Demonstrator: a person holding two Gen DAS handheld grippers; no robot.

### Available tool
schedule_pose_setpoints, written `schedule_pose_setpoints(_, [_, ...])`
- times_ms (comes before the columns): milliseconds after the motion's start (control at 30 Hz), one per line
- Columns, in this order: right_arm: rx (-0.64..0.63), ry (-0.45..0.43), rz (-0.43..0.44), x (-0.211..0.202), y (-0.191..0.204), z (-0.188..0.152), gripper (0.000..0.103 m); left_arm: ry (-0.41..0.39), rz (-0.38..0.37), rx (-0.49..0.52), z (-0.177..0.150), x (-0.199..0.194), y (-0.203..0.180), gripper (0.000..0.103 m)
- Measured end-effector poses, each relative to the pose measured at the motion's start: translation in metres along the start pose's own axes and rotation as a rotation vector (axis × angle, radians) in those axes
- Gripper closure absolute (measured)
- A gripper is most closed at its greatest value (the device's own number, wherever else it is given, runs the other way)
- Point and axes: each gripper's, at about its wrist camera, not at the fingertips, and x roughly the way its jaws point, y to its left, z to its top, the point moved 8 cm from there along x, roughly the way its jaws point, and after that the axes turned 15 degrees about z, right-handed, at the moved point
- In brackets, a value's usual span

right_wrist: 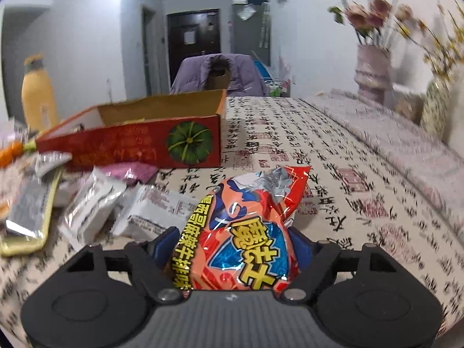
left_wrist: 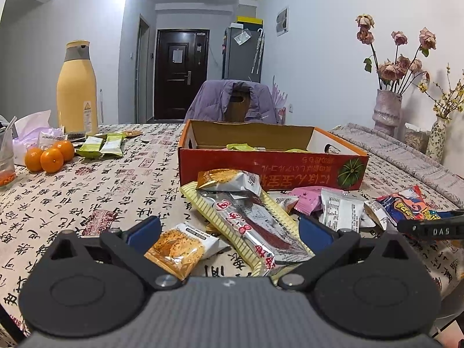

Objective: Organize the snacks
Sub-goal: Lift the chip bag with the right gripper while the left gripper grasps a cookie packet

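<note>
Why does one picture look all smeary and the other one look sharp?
In the right wrist view the red box, the flowers and the tablecloth are streaked with motion blur, while the orange snack bag between the fingers stays crisp. In the left wrist view everything is sharp. Both views bend straight walls into curves, and a bright ceiling light glares at the top left.

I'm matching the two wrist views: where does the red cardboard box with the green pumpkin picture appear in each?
Left wrist: red cardboard box sits centre, behind the snack pile, pumpkin at its right end.
Right wrist: red cardboard box sits left of centre, pumpkin at its right end.
Shared landmark: purple jacket on the chair behind.
</note>
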Motion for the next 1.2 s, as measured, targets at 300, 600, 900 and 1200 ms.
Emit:
schedule_pose_setpoints(300, [-0.003,-0.044,0.013,-0.008,0.003,0.003,0.040,0.009,0.013,-0.006,0.000,0.001,0.003,0.000])
schedule_pose_setpoints(600, [0.002,-0.147,0.043,-0.027,0.008,0.015,0.043,0.028,0.039,-0.010,0.001,0.007,0.014,0.000])
schedule_pose_setpoints(900, [0.009,-0.141,0.068,-0.022,0.013,0.011,0.043,0.122,0.065,0.033,-0.009,0.032,0.026,0.000])
schedule_pose_setpoints(1200, [0.018,-0.148,0.073,-0.022,0.014,0.011,0.043,0.161,0.081,0.122,-0.012,0.058,0.029,0.000])
